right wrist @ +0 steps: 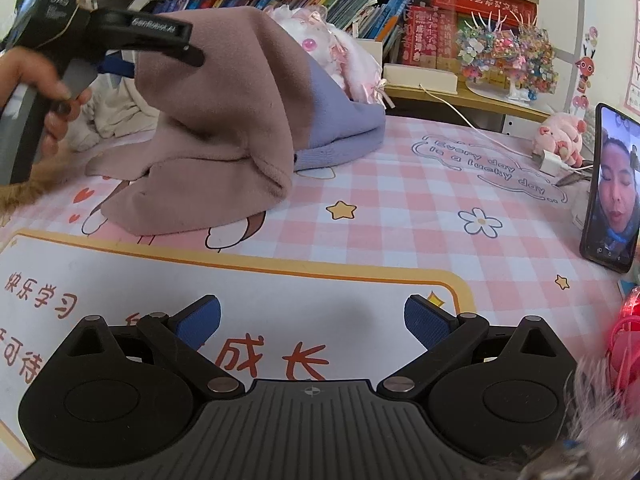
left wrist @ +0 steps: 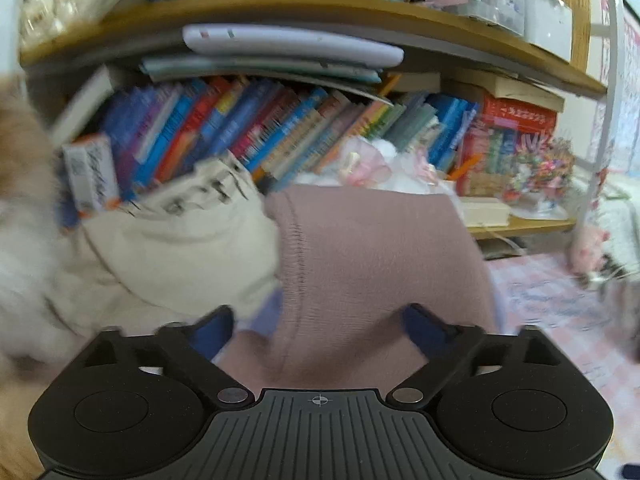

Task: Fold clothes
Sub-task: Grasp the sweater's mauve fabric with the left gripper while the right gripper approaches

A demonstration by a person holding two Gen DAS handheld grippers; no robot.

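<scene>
Garment (right wrist: 224,92) lifted by left gripper (right wrist: 132,62).

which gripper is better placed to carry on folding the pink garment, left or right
Left. The left gripper already has the pink garment between its fingers, lifted off the table. The right gripper hangs open over bare table, apart from the cloth.

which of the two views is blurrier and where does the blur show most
Left wrist view is blurrier: motion smear across the books and the cream garment, while the pink garment and the left hand-held gripper stay fairly crisp. Right wrist view is sharp, the table mat print readable, with only fisheye bending at the edges and slight softness on the person's hand.
</scene>
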